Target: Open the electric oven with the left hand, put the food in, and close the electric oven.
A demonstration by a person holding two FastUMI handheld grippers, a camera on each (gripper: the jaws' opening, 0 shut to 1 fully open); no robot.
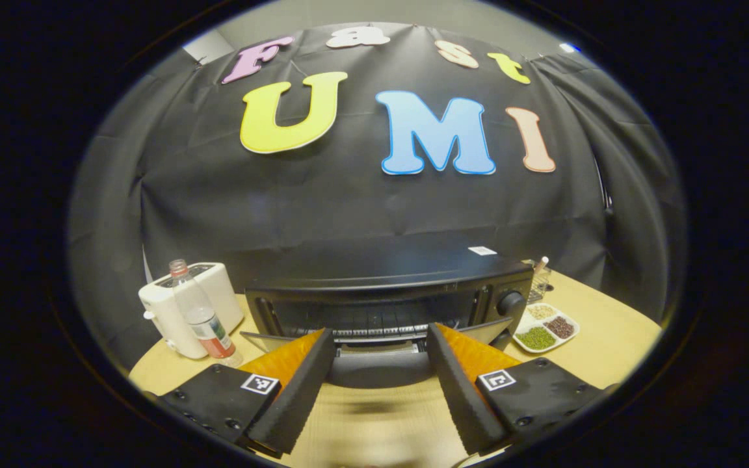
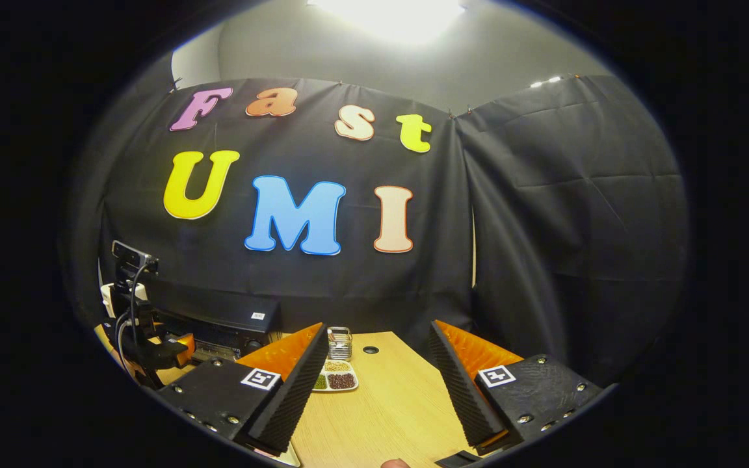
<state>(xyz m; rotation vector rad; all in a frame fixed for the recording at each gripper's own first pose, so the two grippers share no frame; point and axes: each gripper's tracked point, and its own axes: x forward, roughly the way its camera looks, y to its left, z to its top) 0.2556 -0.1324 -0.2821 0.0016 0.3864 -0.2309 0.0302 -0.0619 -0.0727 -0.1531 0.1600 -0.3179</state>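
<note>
Black electric oven at the back of the pale wooden table, door dropped open toward the left gripper, wire rack visible inside. Left gripper's fingers spread wide, gripping nothing, flanking the lowered door from just in front. White toaster left of the oven, plastic bottle standing just before it. Divided dish of beans and grains right of the oven, near its control knob.

Right gripper off to the right over bare tabletop, fingers likewise wide and empty. Oven seen far left there, with the other gripper in front of it, camera and cables on top. Same divided dish beyond the near finger, small wire basket behind it. Food item not identifiable in either view.
</note>
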